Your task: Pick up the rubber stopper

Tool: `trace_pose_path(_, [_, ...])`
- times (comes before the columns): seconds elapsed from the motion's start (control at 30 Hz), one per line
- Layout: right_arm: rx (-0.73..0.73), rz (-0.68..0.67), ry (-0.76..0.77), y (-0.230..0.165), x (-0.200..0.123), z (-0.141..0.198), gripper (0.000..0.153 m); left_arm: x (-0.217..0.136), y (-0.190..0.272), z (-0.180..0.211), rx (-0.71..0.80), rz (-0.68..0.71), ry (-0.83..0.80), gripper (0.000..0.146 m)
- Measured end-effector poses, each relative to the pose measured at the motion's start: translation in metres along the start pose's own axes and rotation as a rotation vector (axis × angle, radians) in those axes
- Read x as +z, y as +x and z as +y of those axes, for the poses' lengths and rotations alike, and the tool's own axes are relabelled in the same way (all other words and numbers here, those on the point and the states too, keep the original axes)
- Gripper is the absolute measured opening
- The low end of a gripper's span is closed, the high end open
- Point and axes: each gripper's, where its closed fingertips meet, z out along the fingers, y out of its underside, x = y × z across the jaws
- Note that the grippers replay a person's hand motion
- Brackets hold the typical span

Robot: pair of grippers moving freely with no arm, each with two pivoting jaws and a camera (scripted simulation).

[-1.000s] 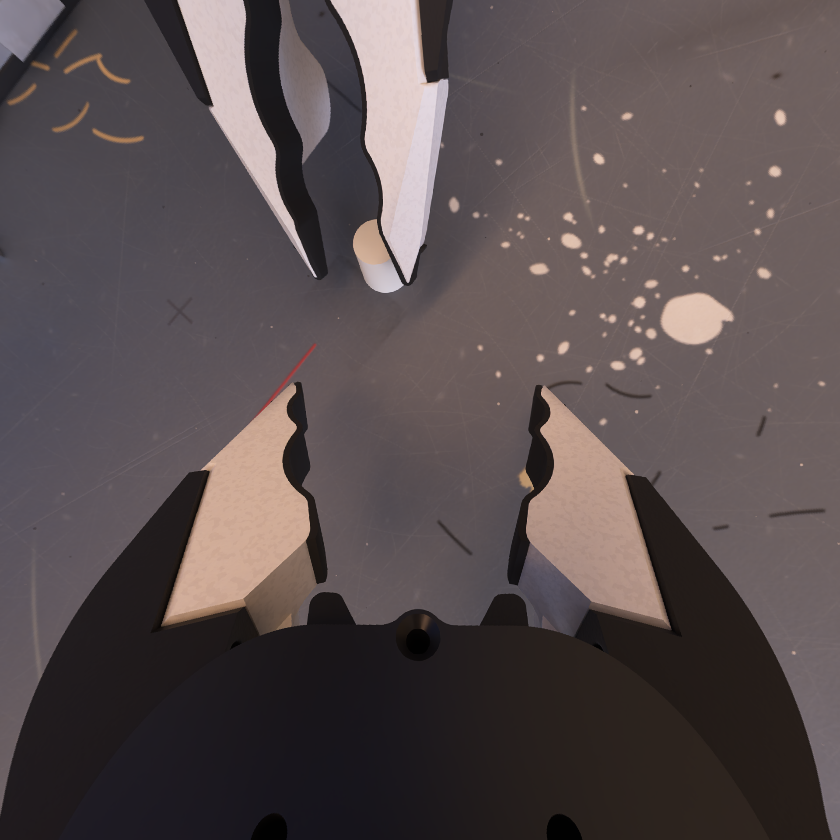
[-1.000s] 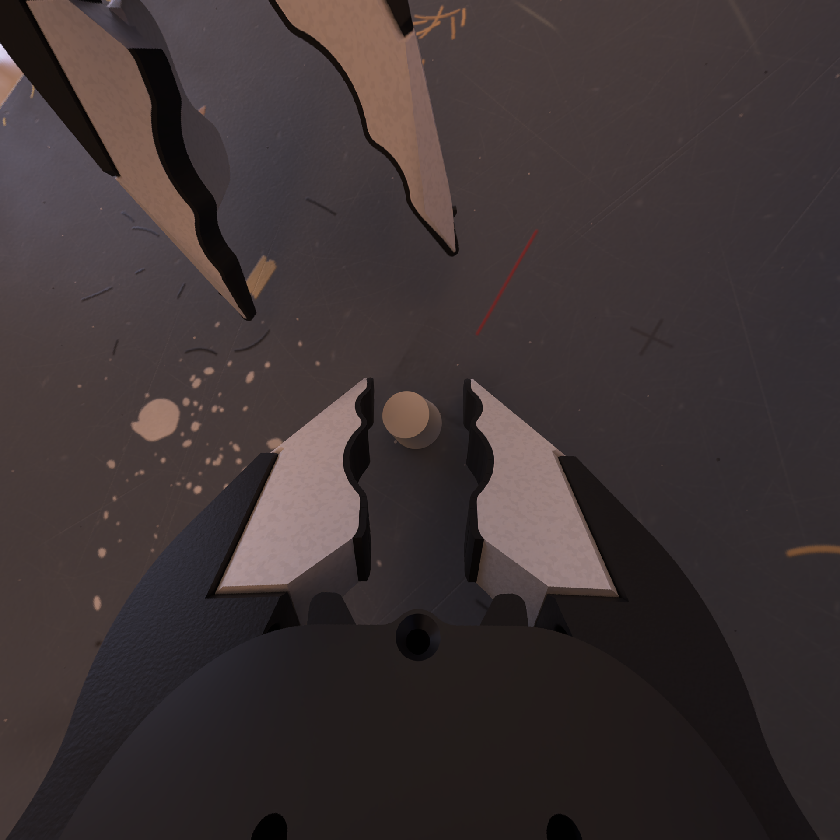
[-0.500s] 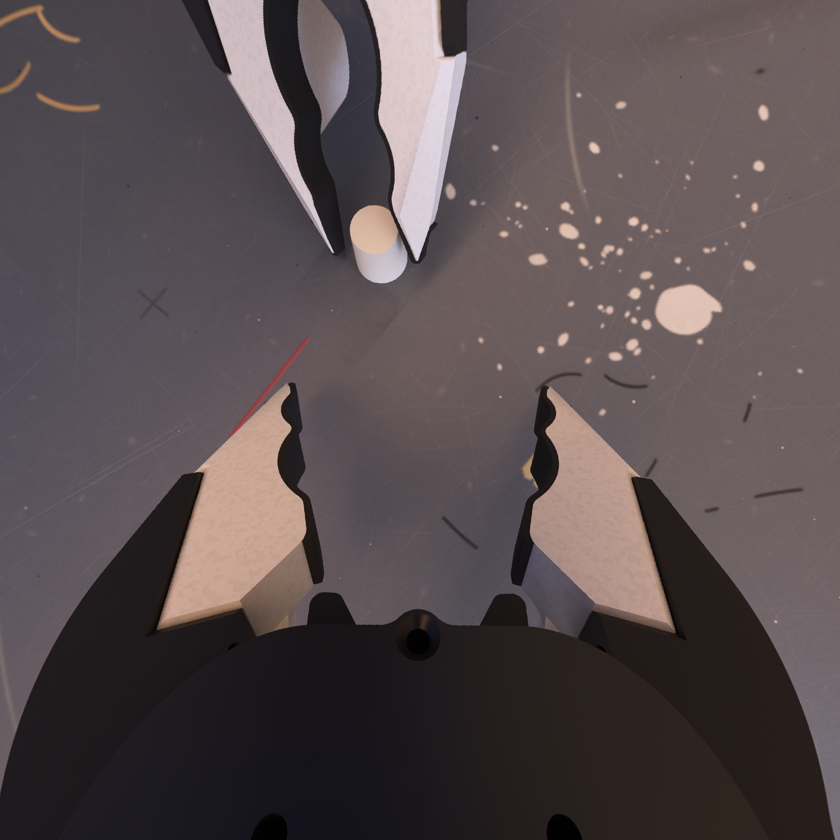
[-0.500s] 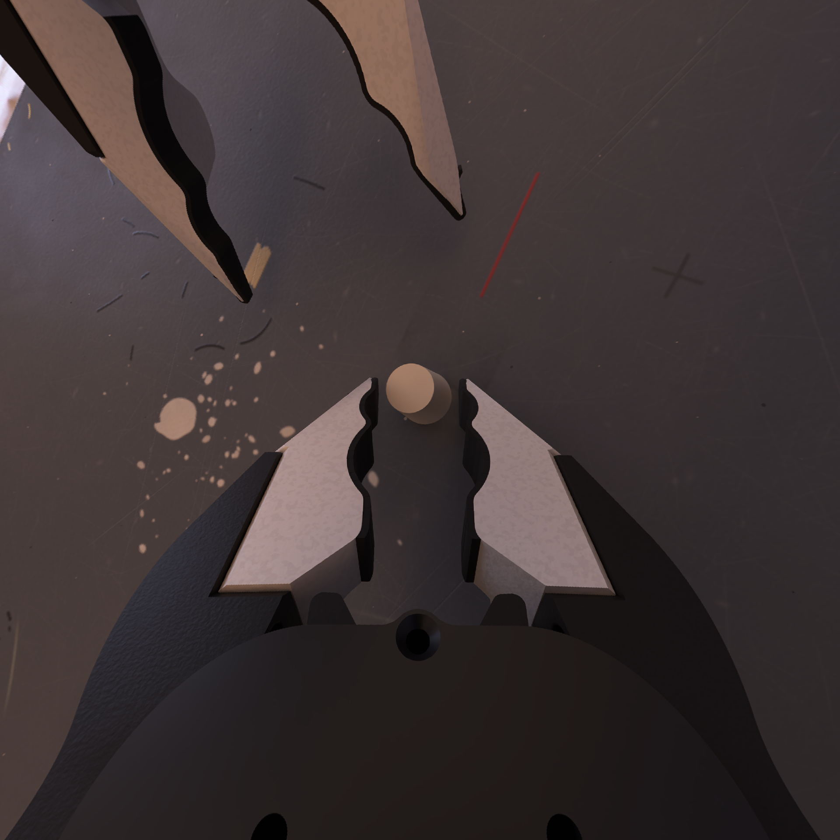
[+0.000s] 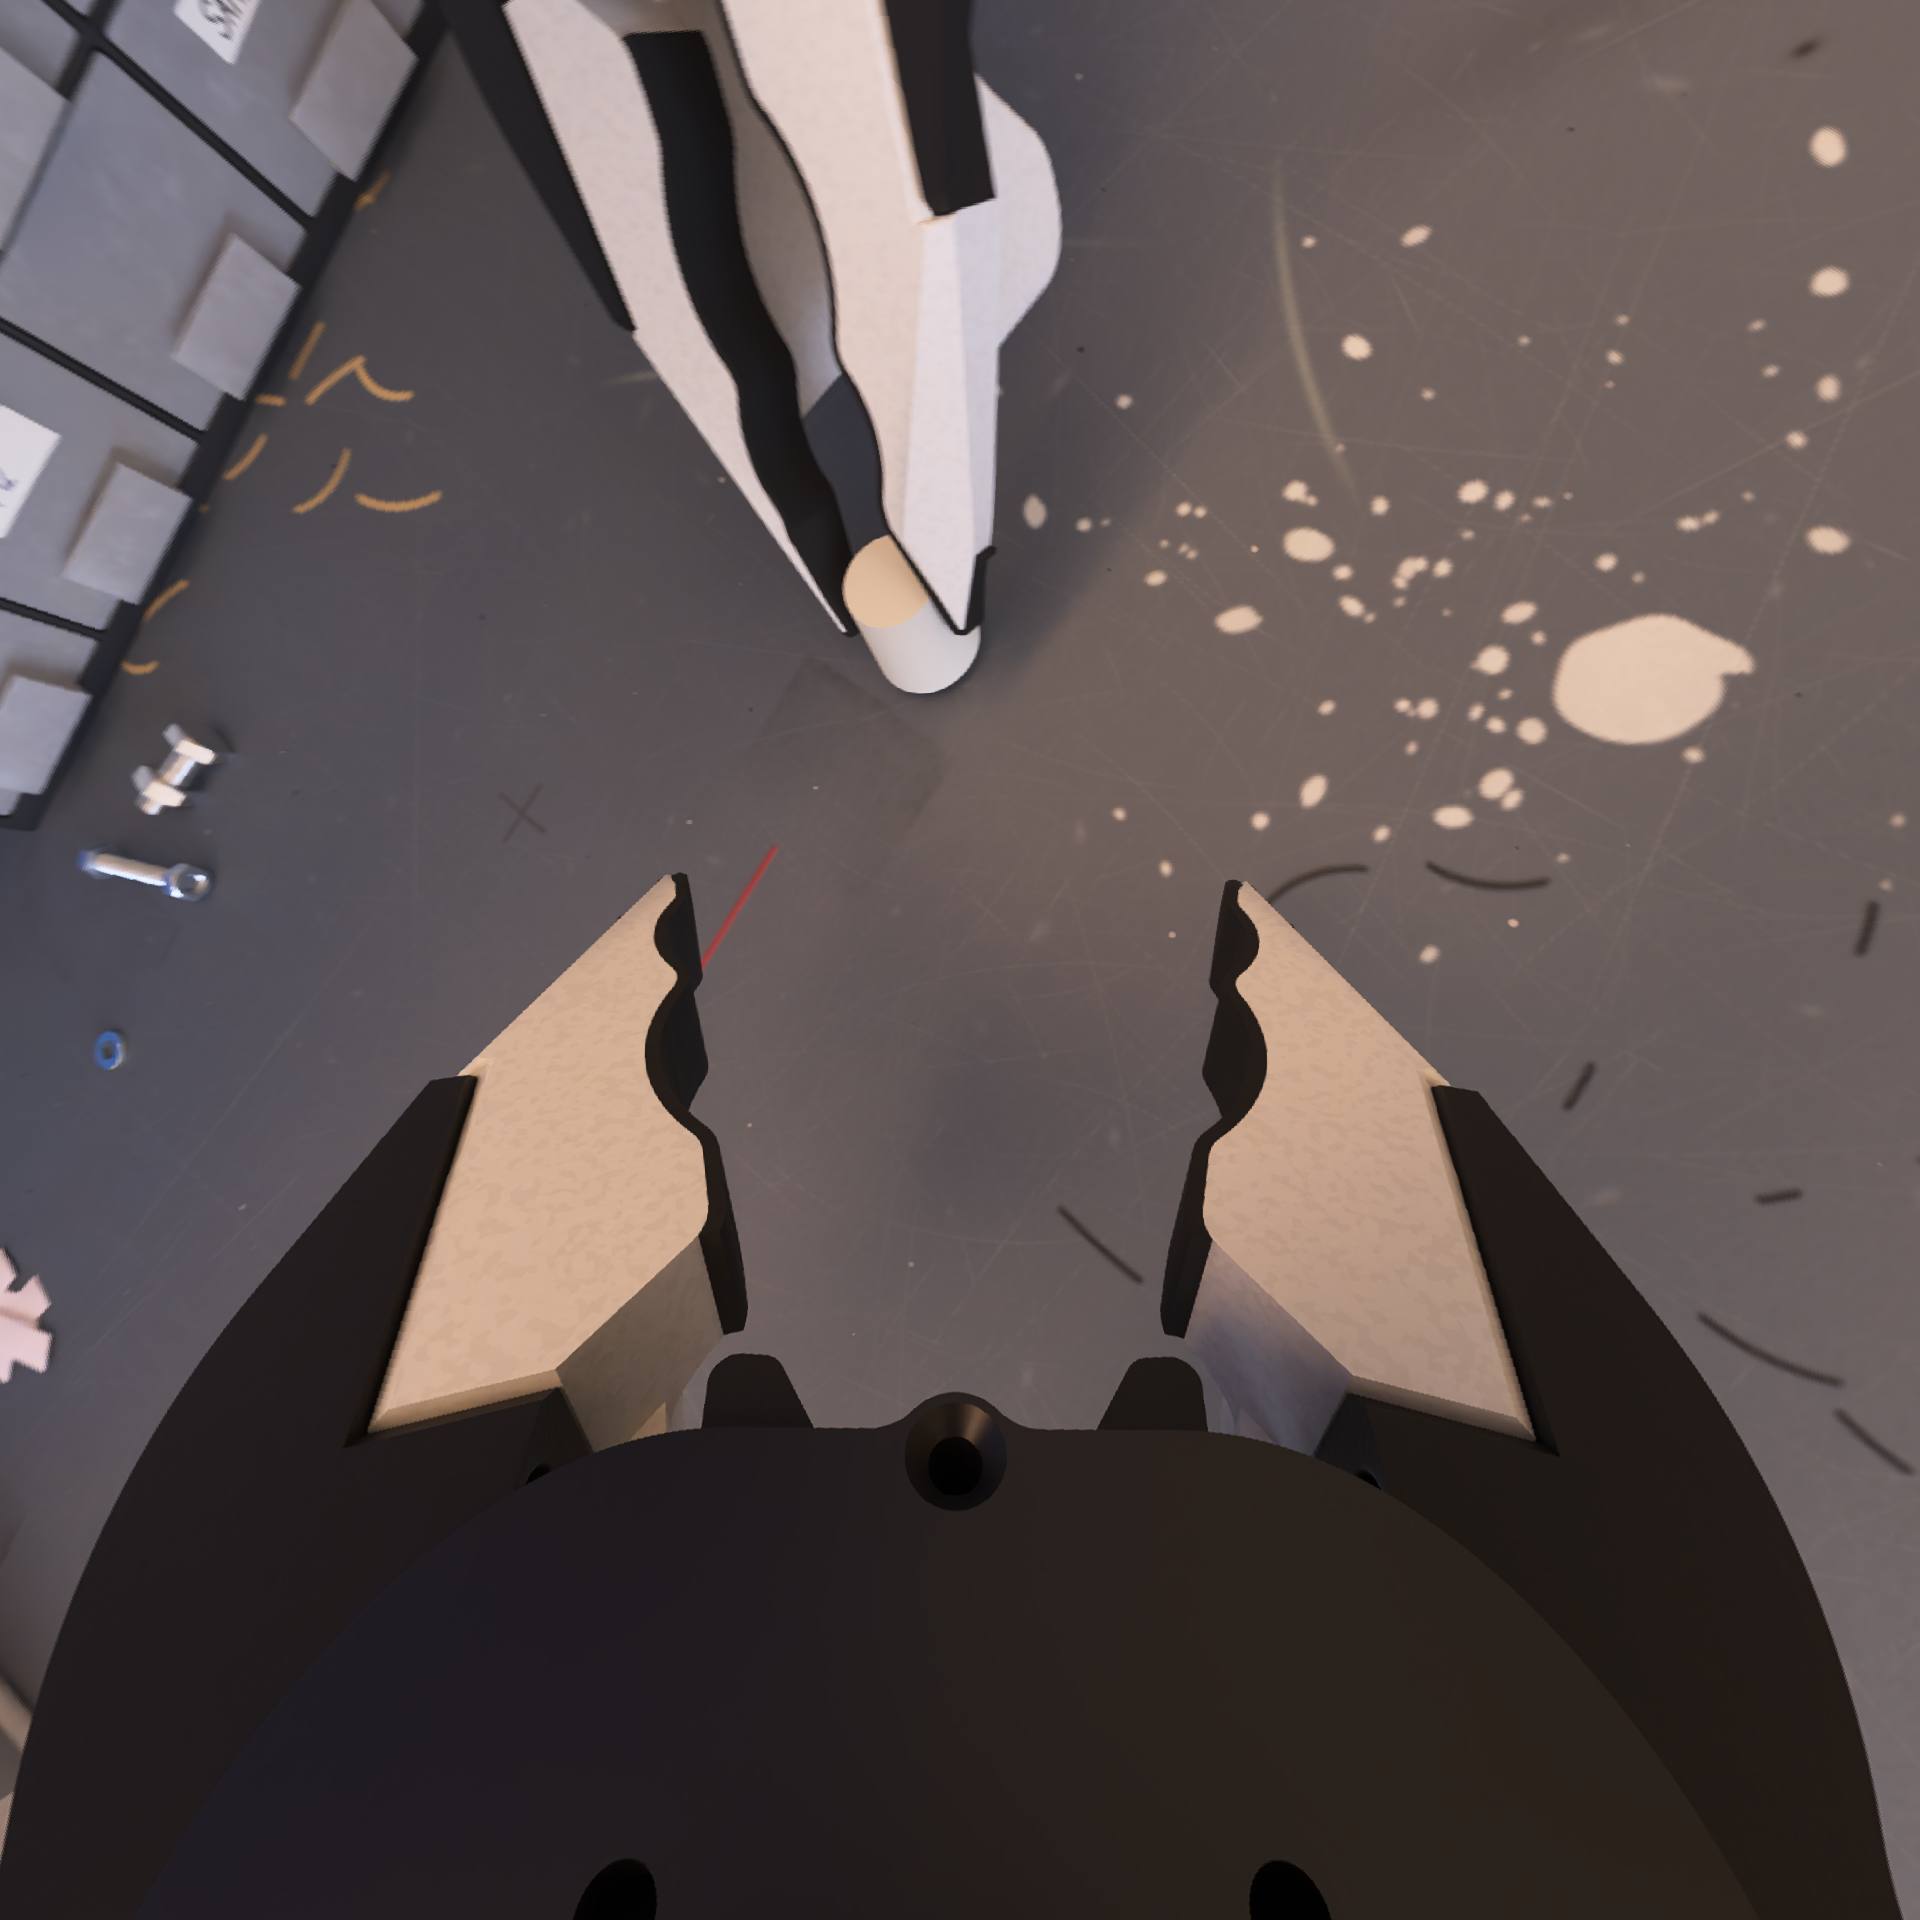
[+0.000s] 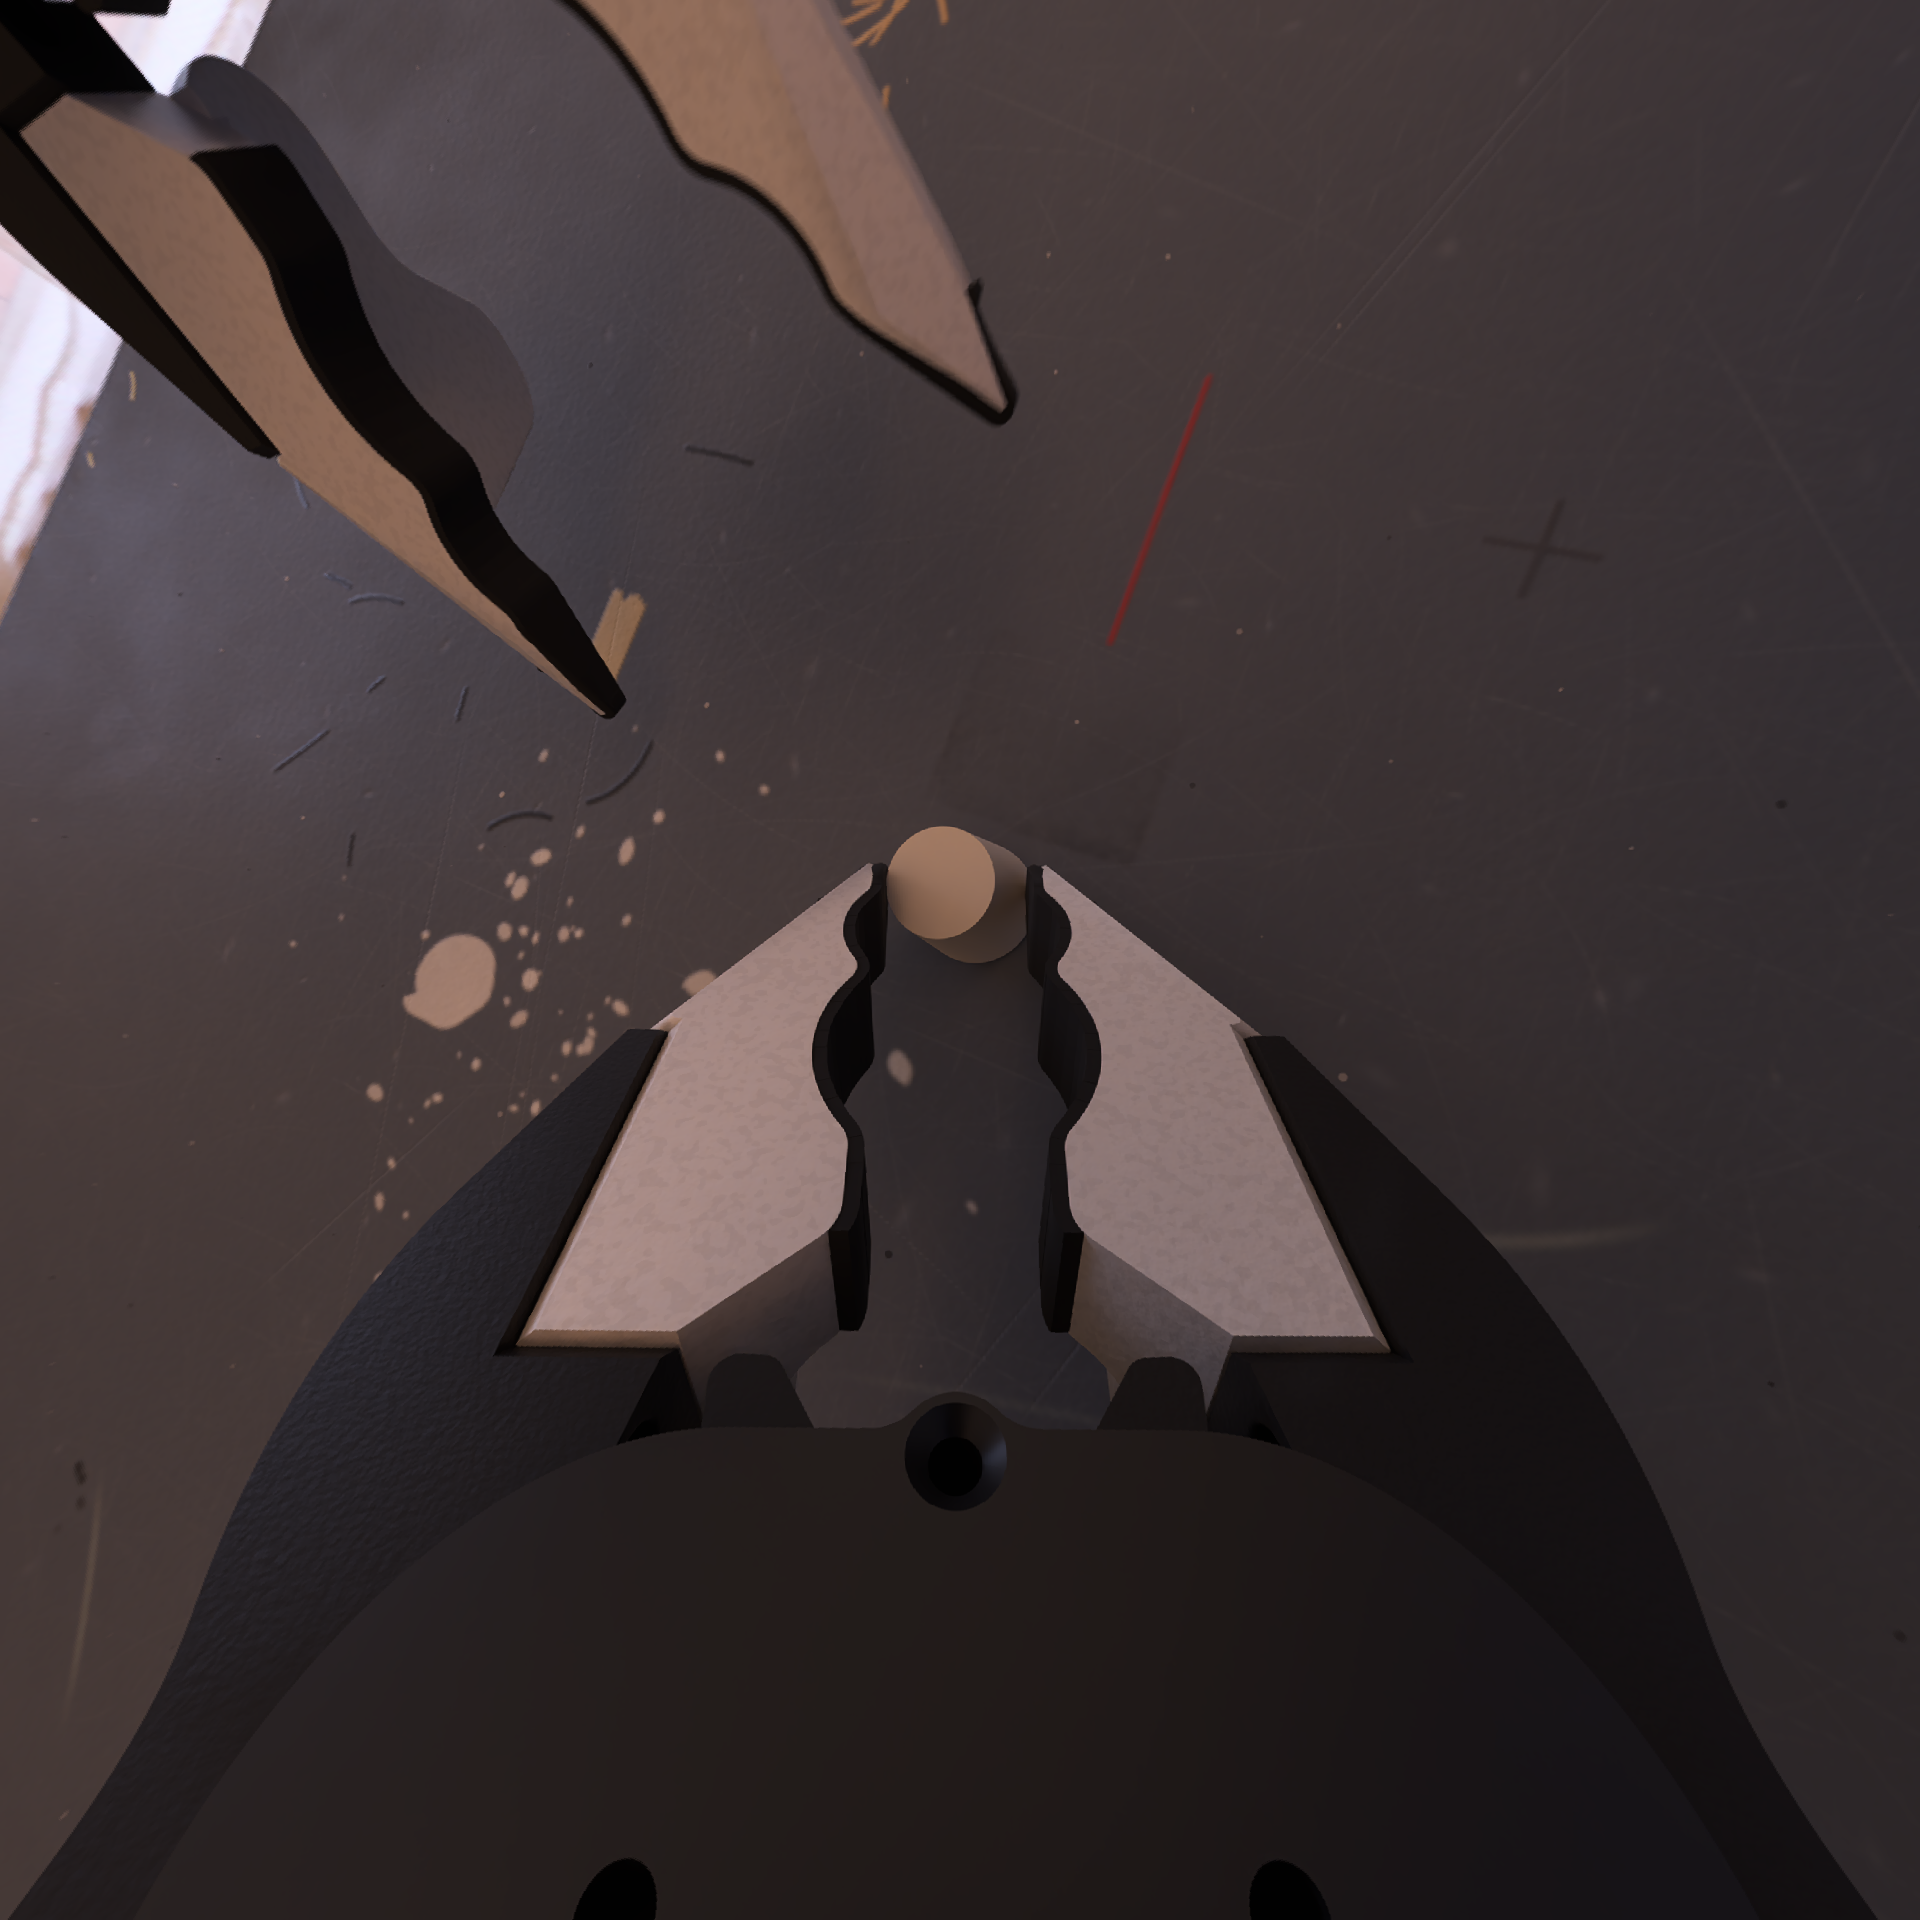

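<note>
The rubber stopper [image 6: 943, 883] is a small cream cylinder standing upright on the dark grey bench. My right gripper [image 6: 956, 875] is shut on it, with the stopper pinched between the two fingertips. In the left wrist view the stopper [image 5: 920, 649] shows at upper centre, held at the tips of the right gripper [image 5: 909, 623], which reaches down from the top. I cannot tell whether the stopper is off the bench. My left gripper [image 5: 954, 885] is open and empty, well short of the stopper. It also shows in the right wrist view [image 6: 802, 559], at the top.
A grey drawer organiser [image 5: 104, 312] stands at the far left. Beside it lie two metal bolts [image 5: 171, 769], a blue washer [image 5: 109, 1049] and a pink piece [image 5: 21, 1320]. Cream paint spatter [image 5: 1652, 675] and a red line [image 5: 738, 904] mark the bench.
My right gripper's fingers have closed in from either side of the stopper until they pinch it. My left gripper has drawn back, so its view takes in more of the bench.
</note>
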Motion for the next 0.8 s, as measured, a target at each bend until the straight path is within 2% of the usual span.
trace_pose_path(0.13, [-0.053, 0.067, 0.039, -0.004, -0.006, -0.005, 0.026, -0.01, -0.008, -0.005, -0.022, -0.016, 0.028, 0.103])
trace_pose_path(0.2, [-0.078, 0.104, 0.063, -0.007, -0.01, -0.008, 0.026, -0.019, -0.024, -0.004, -0.051, -0.041, 0.034, 0.097])
trace_pose_path(0.3, [-0.123, 0.153, 0.094, -0.01, -0.016, -0.011, 0.026, -0.029, -0.027, -0.002, -0.195, 0.136, 0.033, 0.09])
trace_pose_path(0.4, [-0.14, 0.191, 0.029, -0.011, -0.012, -0.002, 0.026, -0.025, -0.023, 0.008, -0.268, 0.287, -0.007, 0.088])
trace_pose_path(0.57, [-0.131, 0.165, 0.038, -0.016, -0.006, 0.003, 0.026, -0.01, -0.008, 0.027, -0.257, 0.469, -0.157, 0.081])
trace_pose_path(0.67, [-0.131, 0.158, 0.045, -0.019, -0.008, 0.003, 0.026, -0.007, 0.003, 0.025, -0.263, 0.613, -0.179, 0.078])
trace_pose_path(0.8, [-0.126, 0.147, 0.053, -0.023, -0.008, 0.006, 0.026, -0.007, 0.01, 0.024, -0.217, 0.646, -0.207, 0.07])
